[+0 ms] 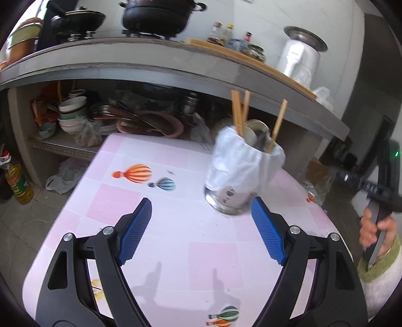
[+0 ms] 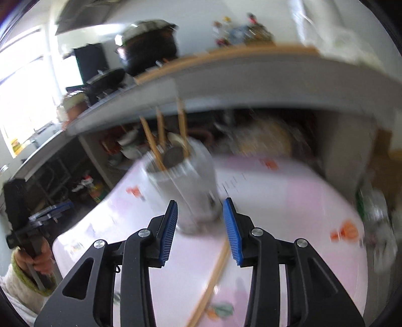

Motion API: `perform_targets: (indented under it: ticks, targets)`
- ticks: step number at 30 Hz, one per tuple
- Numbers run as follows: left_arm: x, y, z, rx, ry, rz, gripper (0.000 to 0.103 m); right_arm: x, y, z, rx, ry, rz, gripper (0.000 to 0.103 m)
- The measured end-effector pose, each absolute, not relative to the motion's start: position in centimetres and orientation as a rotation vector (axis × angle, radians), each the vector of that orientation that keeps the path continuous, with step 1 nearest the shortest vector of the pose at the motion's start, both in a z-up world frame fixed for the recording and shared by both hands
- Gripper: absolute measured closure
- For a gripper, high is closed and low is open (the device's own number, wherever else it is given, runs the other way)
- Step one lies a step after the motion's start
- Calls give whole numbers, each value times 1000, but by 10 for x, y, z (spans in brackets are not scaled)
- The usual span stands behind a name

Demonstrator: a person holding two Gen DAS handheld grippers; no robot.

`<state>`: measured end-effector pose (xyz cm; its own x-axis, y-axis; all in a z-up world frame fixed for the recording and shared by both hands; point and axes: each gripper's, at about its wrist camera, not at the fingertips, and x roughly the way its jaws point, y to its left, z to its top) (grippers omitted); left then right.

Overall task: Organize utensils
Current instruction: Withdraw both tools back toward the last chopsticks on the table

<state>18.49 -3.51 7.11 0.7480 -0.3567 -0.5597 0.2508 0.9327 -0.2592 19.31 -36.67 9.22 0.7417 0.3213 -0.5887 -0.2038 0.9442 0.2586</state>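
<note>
1. Two claws hang over a pink worktop (image 1: 176,241) printed with hot-air balloons, each held by a person's hand.
2. Left claw (image 1: 201,226): its blue-padded jaws stand wide apart with only bare worktop between them; nothing is held.
3. Right claw (image 2: 200,230): its jaws are partly open and hold nothing. No pad presses on anything.
4. A metal utensil holder (image 1: 230,198) stands upright on the worktop, its upper part wrapped in a white plastic bag (image 1: 241,161). In the left wrist view it sits just beyond the left claw's right-hand pad.
5. Several wooden chopsticks (image 1: 240,113) stick up out of the holder, leaning in different directions, together with what looks like a spoon or ladle (image 1: 253,130).
6. In the right wrist view, which is blurred, the same holder (image 2: 186,186) stands just ahead of the right claw, in line with the gap between its tips.
7. One loose chopstick (image 2: 213,279) lies flat on the worktop under the right claw, running from near its right-hand pad down towards the lower edge of the view.
8. Behind the worktop runs a kitchen counter (image 1: 150,68) carrying a dark pot (image 1: 158,15), with stacked bowls (image 1: 72,110) on the shelf beneath.
</note>
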Motion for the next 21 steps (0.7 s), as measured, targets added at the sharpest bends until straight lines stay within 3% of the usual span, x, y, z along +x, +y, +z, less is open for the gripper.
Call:
perform_targets:
  ticks: [8, 21]
  targets:
    - [181, -84, 51, -105, 710, -429, 26, 153, -375, 17, 301, 814, 216, 66]
    - [174, -146, 6, -23, 807, -517, 26, 161, -344, -41, 255, 947, 209, 90]
